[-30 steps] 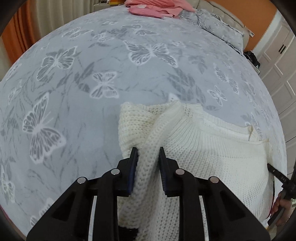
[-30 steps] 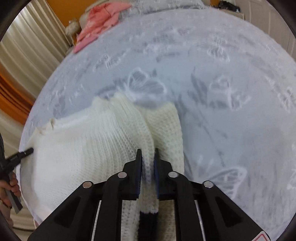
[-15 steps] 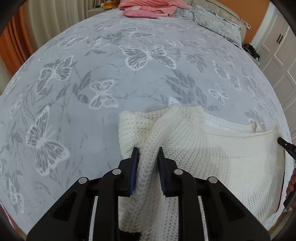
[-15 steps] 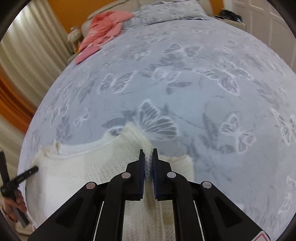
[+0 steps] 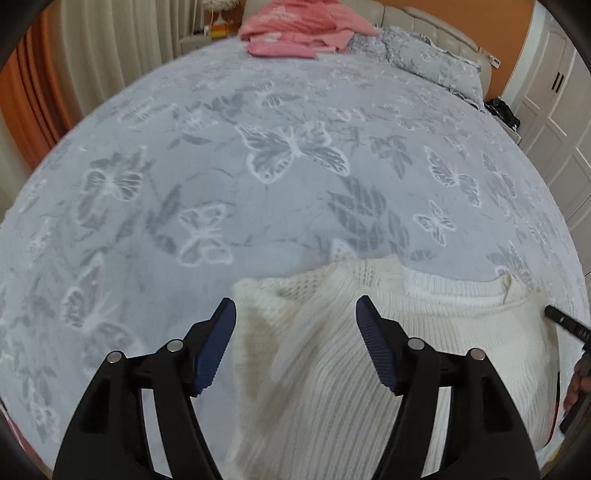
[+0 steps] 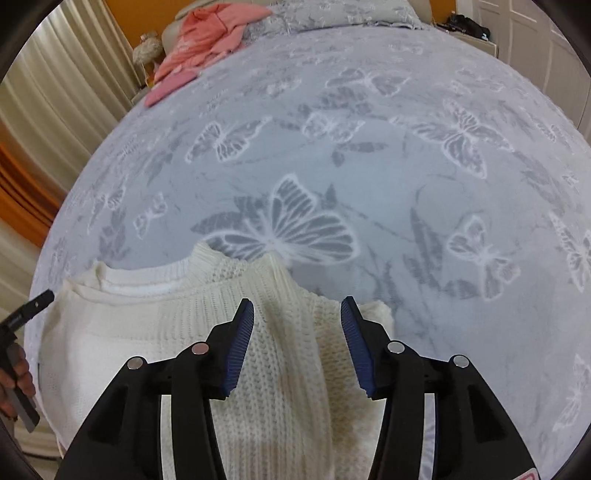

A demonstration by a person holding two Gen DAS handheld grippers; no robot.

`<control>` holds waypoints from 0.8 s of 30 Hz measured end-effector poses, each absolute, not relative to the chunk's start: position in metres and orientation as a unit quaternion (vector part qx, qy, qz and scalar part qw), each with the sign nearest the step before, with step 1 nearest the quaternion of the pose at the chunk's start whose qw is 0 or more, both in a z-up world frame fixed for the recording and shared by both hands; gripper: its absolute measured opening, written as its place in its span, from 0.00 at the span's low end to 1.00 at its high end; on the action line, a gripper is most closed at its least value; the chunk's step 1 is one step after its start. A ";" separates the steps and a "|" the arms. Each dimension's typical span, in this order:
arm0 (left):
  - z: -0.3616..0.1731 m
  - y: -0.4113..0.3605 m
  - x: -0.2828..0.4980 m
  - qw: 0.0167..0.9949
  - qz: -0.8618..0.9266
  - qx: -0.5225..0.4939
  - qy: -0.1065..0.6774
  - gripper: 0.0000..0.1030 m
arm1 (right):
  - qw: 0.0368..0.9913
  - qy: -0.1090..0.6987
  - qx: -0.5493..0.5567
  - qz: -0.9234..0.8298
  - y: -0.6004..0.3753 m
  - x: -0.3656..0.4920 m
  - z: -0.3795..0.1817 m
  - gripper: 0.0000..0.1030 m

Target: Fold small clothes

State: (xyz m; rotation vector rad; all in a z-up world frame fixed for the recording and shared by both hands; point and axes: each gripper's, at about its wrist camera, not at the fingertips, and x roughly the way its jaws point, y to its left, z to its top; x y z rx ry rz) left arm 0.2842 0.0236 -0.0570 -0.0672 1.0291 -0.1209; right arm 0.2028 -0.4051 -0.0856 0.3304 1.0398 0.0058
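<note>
A cream knitted sweater (image 5: pixel 369 354) lies flat on a grey bedspread (image 5: pixel 258 184) printed with white butterflies, at the near edge of the bed, close to both cameras. In the left wrist view, the left gripper (image 5: pixel 295 343) hovers over the sweater with its two blue-padded fingers spread wide apart and nothing between them; the folded sleeve and shoulder of the sweater lie loose below the gap. The ribbed neckline sits just beyond the fingertips, toward the middle of the bed. At the sweater's far right edge, the tip of the other gripper and part of a hand show.

In the right wrist view, the right gripper (image 6: pixel 297 332) is likewise wide open and holds nothing, with the sweater (image 6: pixel 147 332) under it; a chunky-knit sleeve folded over the body runs between the fingers. A large butterfly print lies just beyond the sweater's collar.

Well away from the sweater, at the far end of the bed, a pile of pink clothes (image 5: pixel 303 29) rests beside a grey pillow (image 5: pixel 424 62). Pale curtains (image 6: pixel 55 110) hang past the bed's left side, and white wardrobe doors (image 5: pixel 561 122) stand to its right
</note>
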 end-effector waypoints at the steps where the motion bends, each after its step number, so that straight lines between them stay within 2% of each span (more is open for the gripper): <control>1: -0.062 0.020 0.290 0.865 -0.063 -0.034 0.496 0.56 | 0.854 0.497 0.156 0.008 -0.403 0.205 -0.088 0.27; 2: -0.066 0.016 0.293 0.863 -0.080 -0.036 0.498 0.42 | 0.851 0.501 0.157 0.024 -0.401 0.208 -0.090 0.06; 3: -0.069 0.012 0.295 0.858 -0.099 -0.036 0.502 0.07 | 0.850 0.501 0.158 0.027 -0.401 0.209 -0.090 0.07; 4: -0.071 0.008 0.299 0.852 -0.108 -0.034 0.510 0.04 | 0.861 0.483 0.155 0.029 -0.402 0.208 -0.082 0.06; 7: -0.066 0.010 0.305 0.865 -0.092 -0.037 0.492 0.04 | 0.878 0.445 0.173 0.018 -0.416 0.202 -0.066 0.06; 11: -0.087 0.014 0.320 0.858 -0.048 -0.031 0.510 0.04 | 0.846 0.504 0.173 0.000 -0.422 0.218 -0.109 0.07; 13: -0.095 0.012 0.322 0.855 -0.044 -0.019 0.516 0.04 | 0.853 0.487 0.187 -0.001 -0.427 0.216 -0.107 0.10; 17: -0.068 0.023 0.302 0.860 -0.061 -0.056 0.503 0.10 | 0.851 0.462 0.250 -0.004 -0.441 0.185 -0.075 0.24; 18: -0.058 0.030 0.291 0.865 -0.067 -0.067 0.493 0.22 | 0.859 0.448 0.246 -0.005 -0.444 0.162 -0.063 0.36; 19: -0.046 0.039 0.272 0.870 -0.068 -0.076 0.482 0.48 | 0.864 0.443 0.240 -0.008 -0.446 0.143 -0.057 0.53; 21: -0.033 0.053 0.240 0.874 -0.067 -0.086 0.474 0.74 | 0.867 0.442 0.231 -0.011 -0.446 0.102 -0.052 0.64; 24: -0.037 0.080 0.182 0.865 -0.071 -0.109 0.485 0.78 | 0.846 0.470 0.251 0.005 -0.442 0.033 -0.071 0.65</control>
